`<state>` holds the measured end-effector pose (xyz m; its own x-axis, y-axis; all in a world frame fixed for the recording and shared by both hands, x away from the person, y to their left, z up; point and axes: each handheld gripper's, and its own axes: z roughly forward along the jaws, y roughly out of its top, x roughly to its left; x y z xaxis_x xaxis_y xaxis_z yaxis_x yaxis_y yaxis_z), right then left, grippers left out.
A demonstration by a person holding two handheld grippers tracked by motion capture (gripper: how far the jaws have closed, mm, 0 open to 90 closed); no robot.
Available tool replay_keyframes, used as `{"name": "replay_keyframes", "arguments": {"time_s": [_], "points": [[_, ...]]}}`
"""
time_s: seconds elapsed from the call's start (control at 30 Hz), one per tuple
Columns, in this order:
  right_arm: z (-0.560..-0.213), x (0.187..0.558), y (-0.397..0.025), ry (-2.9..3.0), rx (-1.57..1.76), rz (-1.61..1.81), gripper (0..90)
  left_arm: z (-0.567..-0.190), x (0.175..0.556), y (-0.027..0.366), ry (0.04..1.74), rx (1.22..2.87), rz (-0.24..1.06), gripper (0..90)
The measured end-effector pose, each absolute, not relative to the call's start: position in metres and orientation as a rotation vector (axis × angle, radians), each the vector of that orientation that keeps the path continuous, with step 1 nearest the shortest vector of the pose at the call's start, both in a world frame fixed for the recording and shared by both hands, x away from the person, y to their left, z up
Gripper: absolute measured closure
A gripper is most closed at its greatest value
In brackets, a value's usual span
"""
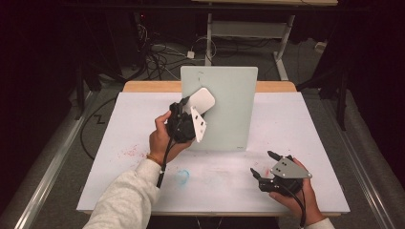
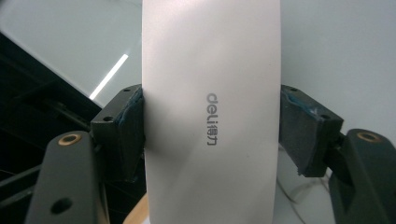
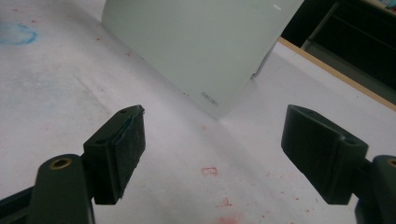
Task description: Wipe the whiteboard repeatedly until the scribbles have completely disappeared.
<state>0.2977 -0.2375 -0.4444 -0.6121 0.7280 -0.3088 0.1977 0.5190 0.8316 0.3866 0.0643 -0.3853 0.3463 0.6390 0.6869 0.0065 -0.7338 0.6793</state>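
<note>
We grip the white eraser (image 2: 210, 116) across its narrow width in our left gripper (image 1: 191, 117), its long axis running out ahead over the pale board (image 1: 234, 109), while our right gripper (image 1: 267, 164) rests open on the worktop (image 1: 310, 124), well apart.

White oblong eraser (image 2: 210, 116), lengthwise upright, clamped against the pale board (image 1: 231, 109).
</note>
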Motion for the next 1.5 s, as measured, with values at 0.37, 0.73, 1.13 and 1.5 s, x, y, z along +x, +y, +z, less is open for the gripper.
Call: {"name": "replay_keyframes", "arguments": {"time_s": [0.37, 0.73, 1.13, 1.5], "points": [[-0.446, 0.297, -0.236, 2.114, 0.742, 1.035, 22.3, -0.434, 0.37, 0.057, 0.494, 2.118, 1.437, 29.2], [-0.446, 0.297, -0.235, 2.12, 0.739, 1.028, 22.3, -0.462, 0.36, 0.062, 0.454, 2.179, 1.449, 29.2], [-0.446, 0.297, -0.235, 2.119, 0.735, 1.025, 22.4, -0.484, 0.352, 0.082, 0.507, 2.238, 1.414, 29.2], [-0.446, 0.297, -0.235, 2.124, 0.733, 1.019, 22.4, -0.481, 0.35, 0.076, 0.448, 2.306, 1.489, 29.2]]}}
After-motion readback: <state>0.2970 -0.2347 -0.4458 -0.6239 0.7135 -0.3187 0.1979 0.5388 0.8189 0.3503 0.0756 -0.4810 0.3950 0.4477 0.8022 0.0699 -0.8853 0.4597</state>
